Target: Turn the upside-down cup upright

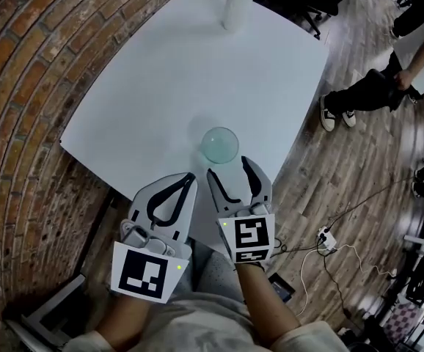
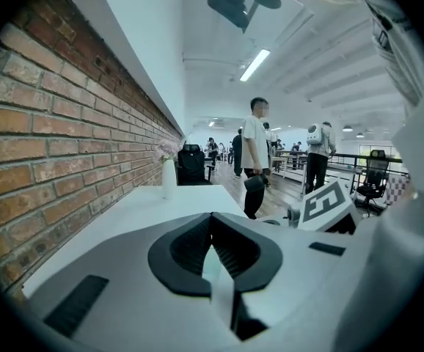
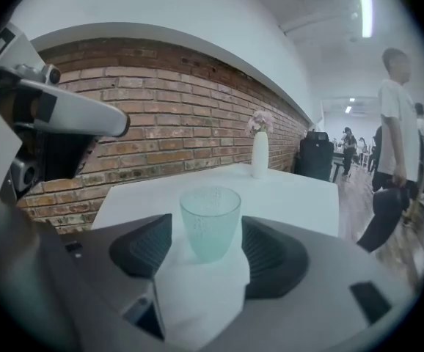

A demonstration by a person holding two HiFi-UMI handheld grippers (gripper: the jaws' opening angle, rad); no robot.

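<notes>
Open-plan office: brick wall (image 1: 21, 86), office chair (image 2: 191, 163), strip light (image 2: 254, 64), wood floor (image 1: 337, 174).

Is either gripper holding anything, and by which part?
Nothing is held. The right gripper has its jaws apart, not pressing the cup; the left gripper is shut and empty.

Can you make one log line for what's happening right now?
green-tinted cup: upright on white table | right gripper: open, cup just ahead, not held | left gripper: shut, empty
</notes>
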